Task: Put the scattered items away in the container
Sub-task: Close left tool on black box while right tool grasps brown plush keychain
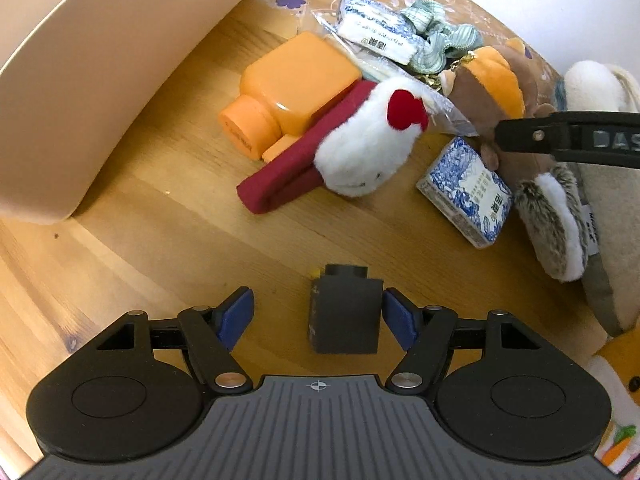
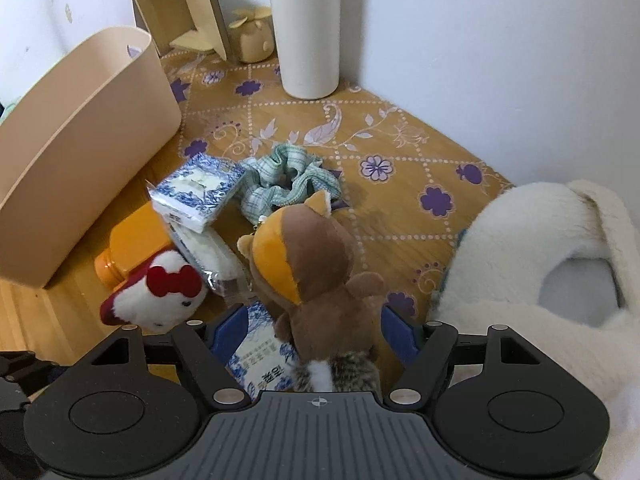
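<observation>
In the left wrist view my left gripper (image 1: 318,314) is open; a small dark grey block (image 1: 344,314) lies on the wood between its blue pads, close to the right pad. Beyond lie an orange bottle (image 1: 292,86), a white plush with red bow on a maroon band (image 1: 366,144), tissue packs (image 1: 466,190) and a brown squirrel plush (image 1: 486,92). The beige container (image 1: 100,64) stands at the left. In the right wrist view my right gripper (image 2: 316,334) is open around the squirrel plush (image 2: 316,276), above a tissue pack (image 2: 260,360). The container (image 2: 80,152) is left.
A green scrunchie (image 2: 288,182), stacked tissue packs (image 2: 198,194), a white fluffy slipper (image 2: 540,264), a white flask (image 2: 306,28) and wooden ornaments (image 2: 188,8) sit on the patterned mat by the wall. Another plush (image 1: 618,400) lies at the right edge.
</observation>
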Tool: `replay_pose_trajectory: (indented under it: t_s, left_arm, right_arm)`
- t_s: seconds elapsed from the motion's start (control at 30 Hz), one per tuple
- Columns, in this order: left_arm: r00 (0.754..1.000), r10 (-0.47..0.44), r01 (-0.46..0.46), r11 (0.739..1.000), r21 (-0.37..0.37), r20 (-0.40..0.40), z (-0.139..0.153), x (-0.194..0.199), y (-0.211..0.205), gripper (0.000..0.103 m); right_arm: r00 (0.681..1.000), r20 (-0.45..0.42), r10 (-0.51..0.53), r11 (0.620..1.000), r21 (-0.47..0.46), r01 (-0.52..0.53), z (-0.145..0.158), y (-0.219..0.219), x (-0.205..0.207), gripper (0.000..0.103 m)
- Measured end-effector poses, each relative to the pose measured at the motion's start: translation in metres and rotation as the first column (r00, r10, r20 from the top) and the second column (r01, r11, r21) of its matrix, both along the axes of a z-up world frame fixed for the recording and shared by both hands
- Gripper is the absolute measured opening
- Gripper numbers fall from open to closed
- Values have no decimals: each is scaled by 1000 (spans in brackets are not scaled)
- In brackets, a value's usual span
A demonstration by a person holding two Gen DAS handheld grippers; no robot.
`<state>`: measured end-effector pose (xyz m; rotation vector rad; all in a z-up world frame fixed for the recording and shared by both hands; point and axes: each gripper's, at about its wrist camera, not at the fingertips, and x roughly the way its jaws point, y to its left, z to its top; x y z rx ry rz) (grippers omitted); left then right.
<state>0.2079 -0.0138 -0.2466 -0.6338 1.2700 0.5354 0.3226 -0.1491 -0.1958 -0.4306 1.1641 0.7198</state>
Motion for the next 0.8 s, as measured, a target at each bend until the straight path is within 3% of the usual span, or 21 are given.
replay_pose_trajectory:
  t_s: [0.1,0.27,0.37,0.4,0.8]
  left_arm:
    - [1000,6,-6,1000,15,1,1,1,-1,72]
    - [1000,7,-7,999,46,-3,4,0,-7,65]
    - [1000,-2,2,997,72,-3,6,-1,-8,49]
    - [1000,-7,7,997,75,4,7,-1,-9,34]
    - [998,-30,26,995,98,48,16,-11,-5,32]
  right_arm:
    - [1000,-9,8,1000,-19,-8,-11,4,5,73]
    - [999,-40,-1,999,-39,0,-28,5,8,55]
    - [999,-47,-3,1000,-31,2,-28,3,7,47]
    - [999,-49,-6,1000,-28,5,-28,1,7,47]
    - [996,-64,-70,997,28,71,-18,-10,-2,42]
